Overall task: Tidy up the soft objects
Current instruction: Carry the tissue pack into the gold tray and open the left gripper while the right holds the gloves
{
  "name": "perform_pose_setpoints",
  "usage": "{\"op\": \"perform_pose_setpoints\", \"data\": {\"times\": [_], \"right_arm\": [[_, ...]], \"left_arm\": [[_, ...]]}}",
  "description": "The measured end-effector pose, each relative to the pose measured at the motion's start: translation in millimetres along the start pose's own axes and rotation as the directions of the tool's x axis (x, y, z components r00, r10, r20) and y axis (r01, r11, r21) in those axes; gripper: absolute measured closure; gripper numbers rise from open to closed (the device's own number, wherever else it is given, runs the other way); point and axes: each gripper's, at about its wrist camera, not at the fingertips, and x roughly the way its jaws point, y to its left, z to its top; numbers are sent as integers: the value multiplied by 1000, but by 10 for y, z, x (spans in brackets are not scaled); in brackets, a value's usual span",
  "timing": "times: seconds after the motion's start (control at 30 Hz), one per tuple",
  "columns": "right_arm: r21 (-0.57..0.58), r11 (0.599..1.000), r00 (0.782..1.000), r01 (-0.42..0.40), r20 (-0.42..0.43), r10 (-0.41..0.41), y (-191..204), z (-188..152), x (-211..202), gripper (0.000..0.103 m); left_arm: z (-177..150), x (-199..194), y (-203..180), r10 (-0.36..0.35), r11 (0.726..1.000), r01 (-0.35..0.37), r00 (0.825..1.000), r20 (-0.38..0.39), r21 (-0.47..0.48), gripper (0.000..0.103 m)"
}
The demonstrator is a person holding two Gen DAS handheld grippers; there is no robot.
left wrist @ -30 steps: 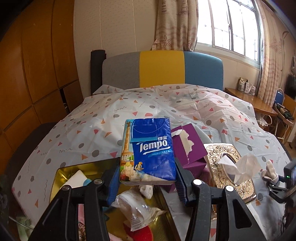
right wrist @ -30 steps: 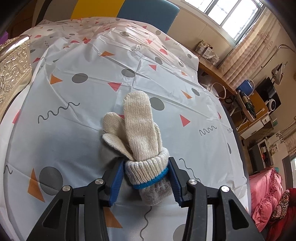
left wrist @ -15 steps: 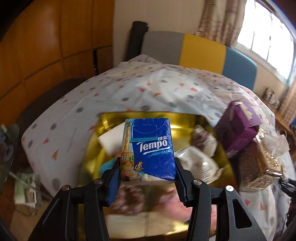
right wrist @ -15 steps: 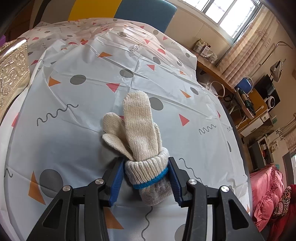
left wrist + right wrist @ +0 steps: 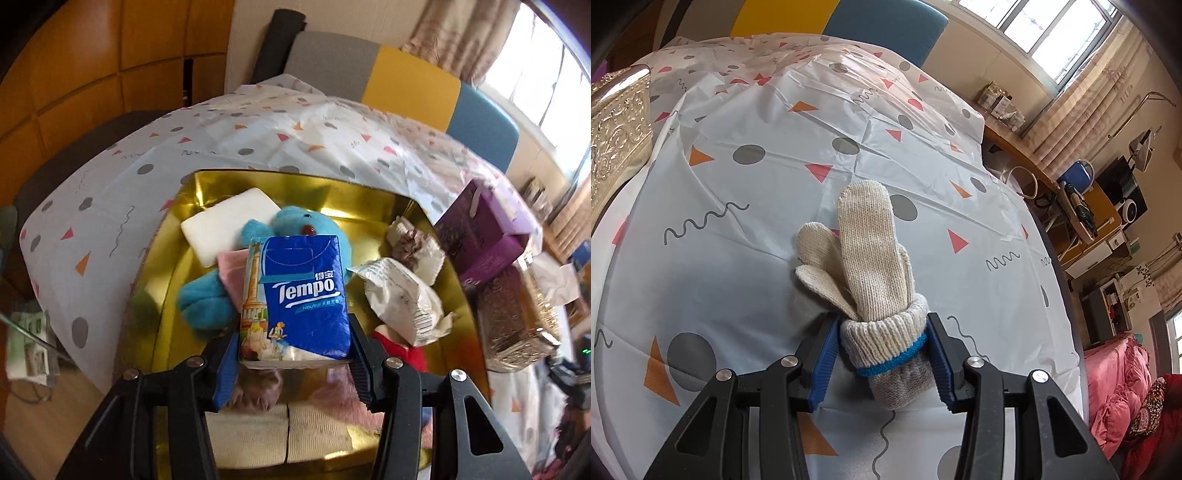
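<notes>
The Tempo tissue pack [image 5: 295, 299] hides much of the blue plush toy [image 5: 207, 295], and the gold tissue box [image 5: 617, 122] is cut off at the frame's edge.

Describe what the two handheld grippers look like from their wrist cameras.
Both match. The left gripper and right gripper each have two black angular plastic arms with triangular cut-outs and silver screw heads, ending in blue ribbed pads. No cables, markings, hands or sleeves show.

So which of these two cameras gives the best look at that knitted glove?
The right wrist view. There the rolled knitted glove fills the middle, clamped at its cuff by the right gripper above the patterned sheet. The left wrist view does not show it clearly.
</notes>
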Motion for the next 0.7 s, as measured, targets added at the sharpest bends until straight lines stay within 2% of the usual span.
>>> {"op": "perform_pose_setpoints", "data": {"times": [0.13, 0.23, 0.3, 0.57, 0.7], "right_arm": [[-3, 1000, 1000, 2, 0, -2, 7, 2, 1, 57], [-2, 1000, 1000, 3, -1, -4, 11, 6, 1, 57], [-2, 1000, 1000, 4, -1, -4, 12, 7, 1, 57], [-3, 1000, 1000, 7, 0, -7, 14, 6, -1, 57], [22, 1000, 1000, -4, -12, 4, -14, 22, -2, 57]], "left_arm": [[21, 208, -66, 26, 1000, -25, 999, -40, 17, 50], [3, 269, -49, 42, 999, -41, 998, -54, 15, 41], [-23, 229, -27, 47, 999, -47, 998, -37, 11, 36], [-117, 32, -27, 92, 995, -92, 995, 29, 26, 36], [-124, -76, -44, 86, 996, -87, 995, 52, 22, 36]]}}
